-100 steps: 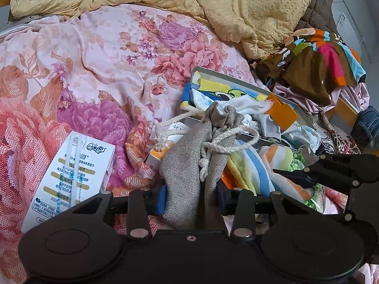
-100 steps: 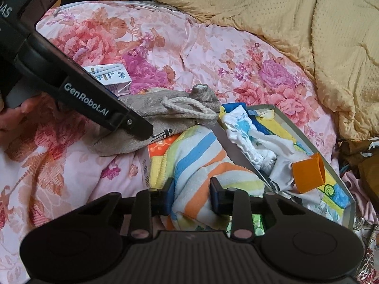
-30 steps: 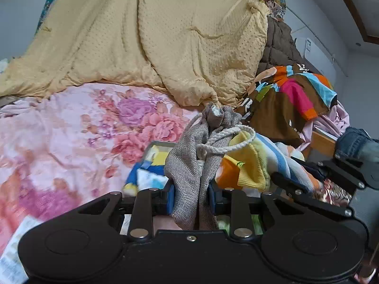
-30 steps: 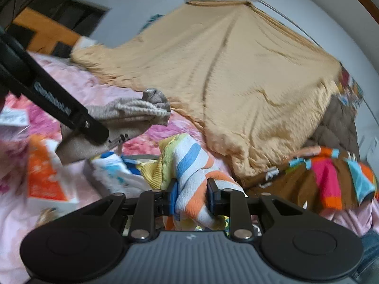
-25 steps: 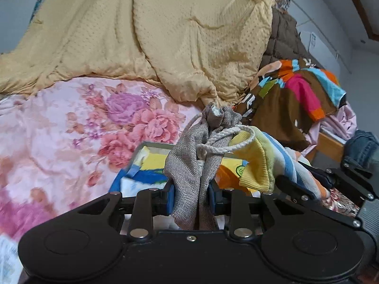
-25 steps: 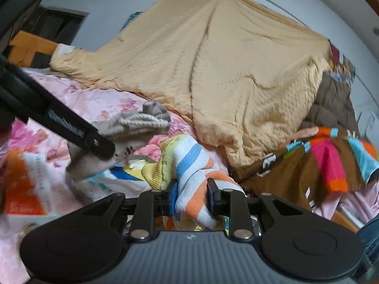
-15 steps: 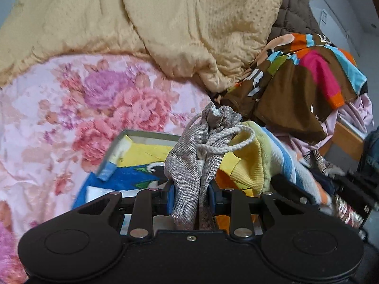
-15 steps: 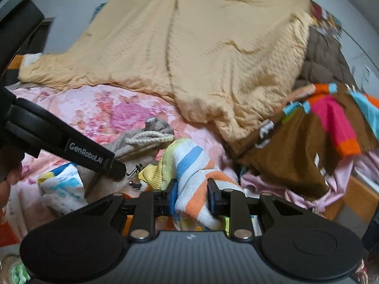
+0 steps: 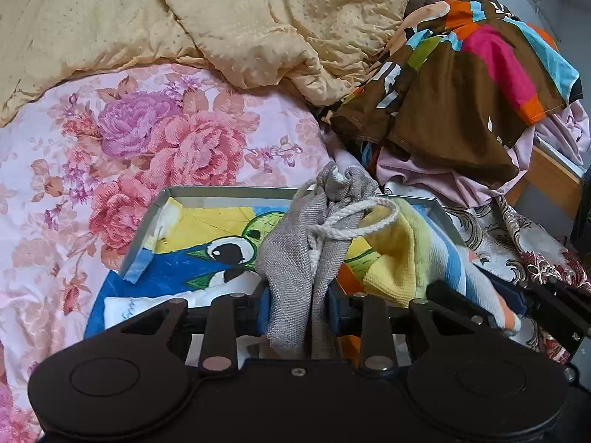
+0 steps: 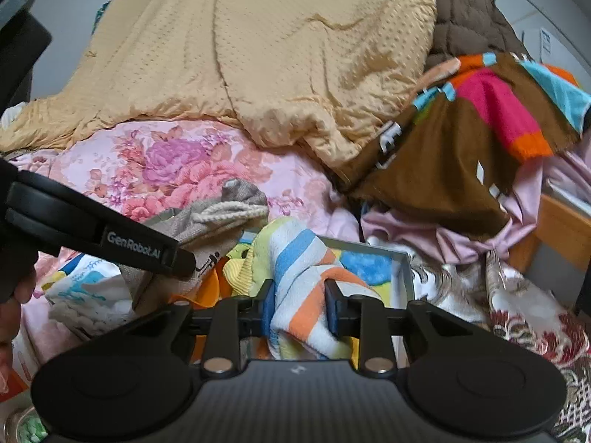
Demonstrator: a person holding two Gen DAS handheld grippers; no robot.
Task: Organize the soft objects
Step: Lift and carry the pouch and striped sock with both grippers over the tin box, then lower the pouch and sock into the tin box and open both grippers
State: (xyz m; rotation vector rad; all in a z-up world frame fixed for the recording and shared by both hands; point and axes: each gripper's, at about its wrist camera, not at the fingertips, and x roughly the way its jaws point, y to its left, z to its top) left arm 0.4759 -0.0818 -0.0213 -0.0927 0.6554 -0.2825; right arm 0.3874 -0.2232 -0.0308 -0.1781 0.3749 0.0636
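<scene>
The left gripper [image 9: 299,310] has its jaws closed on the grey drawstring bag [image 9: 306,258], above the tray [image 9: 147,221]. The right gripper [image 10: 300,308] jaws pinch the striped towel [image 10: 295,269] just beside it.

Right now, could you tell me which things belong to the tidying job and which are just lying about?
In the job:
grey linen drawstring pouch, clamped in the left tool
striped towel cloth, clamped in the right tool
shallow picture-lined tray

Lying about:
yellow dotted blanket
brown multicoloured garment
</scene>
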